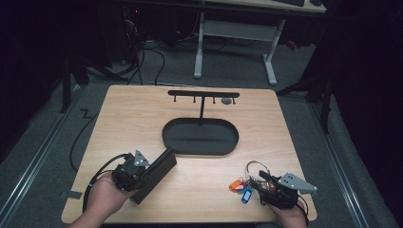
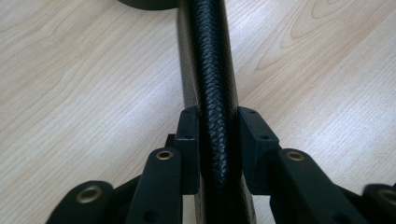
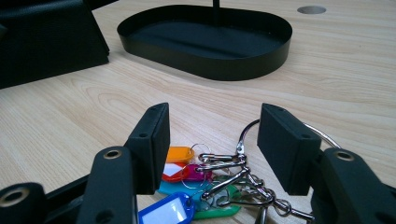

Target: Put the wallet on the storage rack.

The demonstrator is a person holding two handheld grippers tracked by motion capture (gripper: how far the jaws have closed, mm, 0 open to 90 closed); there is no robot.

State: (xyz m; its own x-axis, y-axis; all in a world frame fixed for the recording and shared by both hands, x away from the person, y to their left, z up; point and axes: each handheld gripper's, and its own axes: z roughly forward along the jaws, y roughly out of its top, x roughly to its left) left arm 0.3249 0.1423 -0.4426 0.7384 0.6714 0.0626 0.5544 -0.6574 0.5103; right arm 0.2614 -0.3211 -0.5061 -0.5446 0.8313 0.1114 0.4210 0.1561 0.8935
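On a pale wooden table (image 1: 199, 190), near the front left edge: the left gripper (image 1: 127, 175), clamped on a long black case (image 1: 154, 175) with a pebbled, leather-like skin. From the left gripper view, both pads pressed flat against the narrow edge of the case (image 2: 215, 93), nothing but case between the jaws, its far end reaching up toward the rim of the black oval tray (image 2: 149, 3). At the front right: the right gripper (image 1: 266, 183), jaws spread wide and clear of everything. Just beneath and between those jaws, flat on the wood, a bunch of keys (image 3: 219, 184) on steel rings with orange, red, blue and green tags, untouched by either pad (image 3: 152, 144). Mid-table, well apart from both hands, the oval tray (image 1: 200, 152), with a thin post and a hook bar (image 1: 203, 94) above it.
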